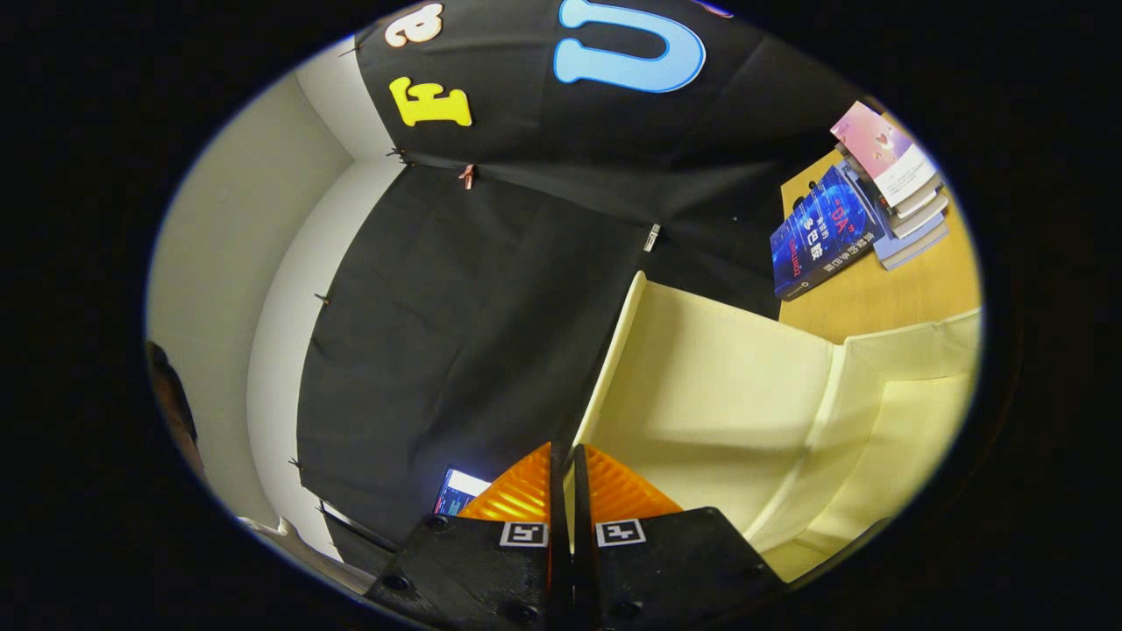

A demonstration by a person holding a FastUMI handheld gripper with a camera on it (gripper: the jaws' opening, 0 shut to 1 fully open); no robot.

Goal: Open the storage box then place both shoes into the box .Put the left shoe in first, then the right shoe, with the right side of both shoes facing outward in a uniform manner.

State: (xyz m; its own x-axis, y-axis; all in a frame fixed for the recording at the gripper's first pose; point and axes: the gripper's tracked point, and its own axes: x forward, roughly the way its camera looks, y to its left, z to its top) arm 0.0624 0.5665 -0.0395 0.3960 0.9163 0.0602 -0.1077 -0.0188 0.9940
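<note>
Black cloth wall (pixel 456 333) at ten o'clock, wooden table (pixel 885 298) with stacked books (pixel 863 206) at two o'clock. Gripper (pixel 567 473) at six o'clock, fingers pressed nearly together on the thin edge of the cream storage box lid (pixel 727 377) — raised, its edge running up toward twelve. Box interior (pixel 885 456) off at three to four o'clock; probably mid-opening, no shoes visible.

My tongs (pixel 562 460) pinch the cream box lid's (pixel 701 386) edge; books (pixel 863 215) lie on the table (pixel 877 302) beyond.
</note>
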